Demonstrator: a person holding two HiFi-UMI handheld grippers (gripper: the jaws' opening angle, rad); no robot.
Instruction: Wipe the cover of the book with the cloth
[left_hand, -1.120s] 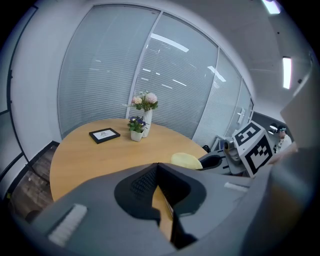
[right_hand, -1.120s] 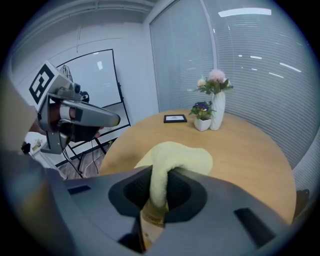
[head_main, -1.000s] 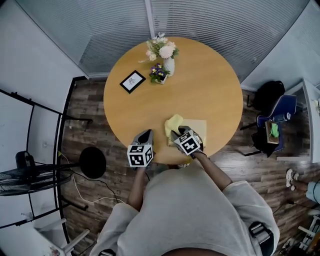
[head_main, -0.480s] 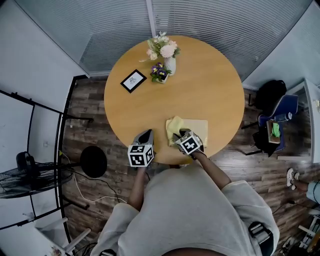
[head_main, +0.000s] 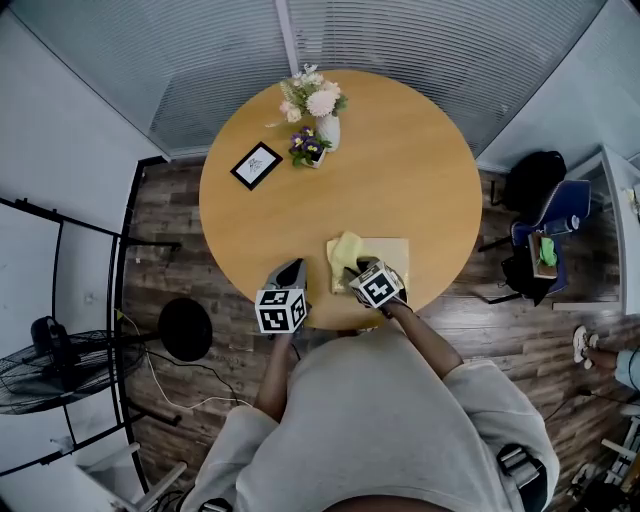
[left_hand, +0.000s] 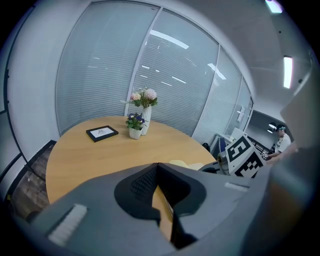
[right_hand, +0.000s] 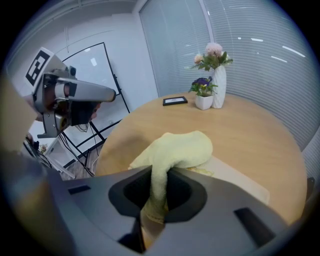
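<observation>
Head view and both gripper views. A round light-wood table (head_main: 400, 180) carries a thin book with a pale cream cover (head_main: 393, 254), which lies flat at the near right of the top, close to the edge in front of the person. A soft pale-yellow cloth (right_hand: 177, 150) is bunched into a mound over the left end of the book's cover. One fold runs down from the mound into the right gripper (right_hand: 159, 172), whose jaws are clenched on that fold. The right gripper stands at the near left corner of the book.

The left gripper (left_hand: 159, 167) hangs over the near edge of the table, left of the book and apart from it. Its jaws are pressed together with nothing between them.

At the far left of the table stand a white vase of pink and white flowers (head_main: 318, 110) and, just beside it, a small white pot of purple flowers (head_main: 305, 148). A black-framed picture (head_main: 256, 165) lies flat to their left.
</observation>
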